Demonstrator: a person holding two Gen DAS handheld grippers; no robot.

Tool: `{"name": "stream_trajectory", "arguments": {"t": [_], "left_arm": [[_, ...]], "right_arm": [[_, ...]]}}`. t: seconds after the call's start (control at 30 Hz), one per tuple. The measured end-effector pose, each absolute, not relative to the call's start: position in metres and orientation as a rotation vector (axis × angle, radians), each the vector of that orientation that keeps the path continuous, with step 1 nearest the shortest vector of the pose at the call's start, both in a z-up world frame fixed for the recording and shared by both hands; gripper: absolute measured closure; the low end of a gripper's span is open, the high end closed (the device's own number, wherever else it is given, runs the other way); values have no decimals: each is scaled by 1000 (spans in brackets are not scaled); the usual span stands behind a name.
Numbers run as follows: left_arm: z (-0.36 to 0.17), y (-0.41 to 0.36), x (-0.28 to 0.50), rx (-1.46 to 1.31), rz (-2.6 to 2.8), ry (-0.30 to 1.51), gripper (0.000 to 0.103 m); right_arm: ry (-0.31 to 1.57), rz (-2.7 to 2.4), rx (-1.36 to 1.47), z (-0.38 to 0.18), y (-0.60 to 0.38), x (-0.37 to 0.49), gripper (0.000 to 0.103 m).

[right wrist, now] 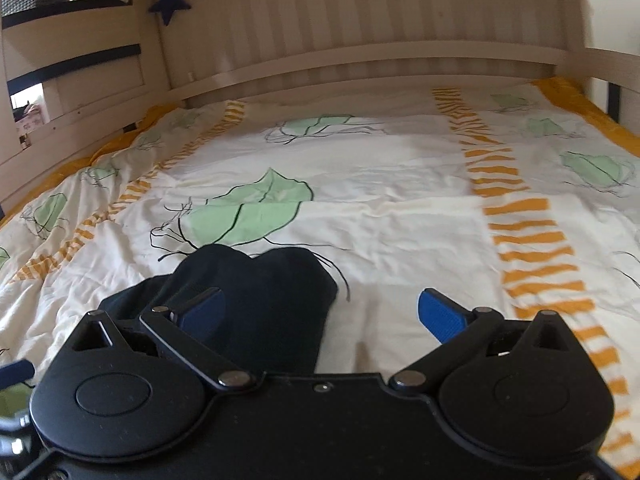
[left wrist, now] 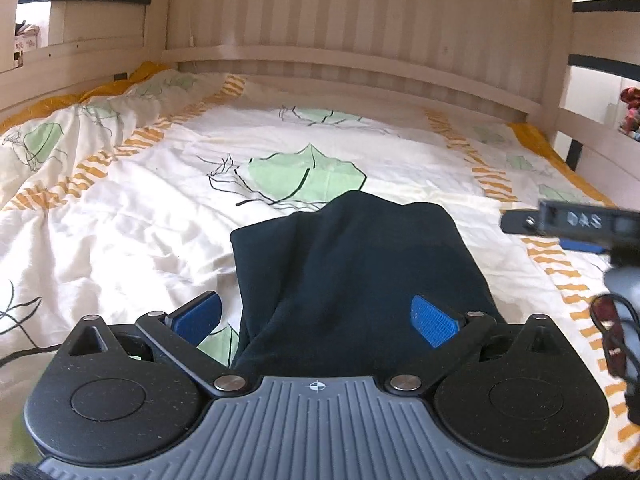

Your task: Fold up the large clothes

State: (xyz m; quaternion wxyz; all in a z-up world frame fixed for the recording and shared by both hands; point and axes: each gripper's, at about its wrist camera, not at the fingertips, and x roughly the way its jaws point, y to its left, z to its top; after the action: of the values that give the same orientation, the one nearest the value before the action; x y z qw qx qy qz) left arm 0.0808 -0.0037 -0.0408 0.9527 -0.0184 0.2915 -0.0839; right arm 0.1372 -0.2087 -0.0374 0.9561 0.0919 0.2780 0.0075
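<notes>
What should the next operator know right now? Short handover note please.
Left gripper: open, holding nothing, its fingers either side of the dark garment.
Right gripper: open, empty, with the garment's right edge between its fingers.
Garment: bunched in a narrow heap on the duvet, near edge of the bed.
Done: no neat fold visible yet.
Left: probably spread it flat, then fold.
</notes>
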Motion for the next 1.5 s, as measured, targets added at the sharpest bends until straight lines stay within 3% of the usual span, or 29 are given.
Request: {"name": "stream_trajectory", "arguments": {"t": [0.43, 1.5], "left_arm": [[-24, -6, 73, -63, -163, 758, 0], [-26, -5, 46, 17, -60, 841, 0]], "right_arm": [[571, -8, 253, -22, -210, 65, 0], [664, -72, 130, -30, -177, 9, 0]]}}
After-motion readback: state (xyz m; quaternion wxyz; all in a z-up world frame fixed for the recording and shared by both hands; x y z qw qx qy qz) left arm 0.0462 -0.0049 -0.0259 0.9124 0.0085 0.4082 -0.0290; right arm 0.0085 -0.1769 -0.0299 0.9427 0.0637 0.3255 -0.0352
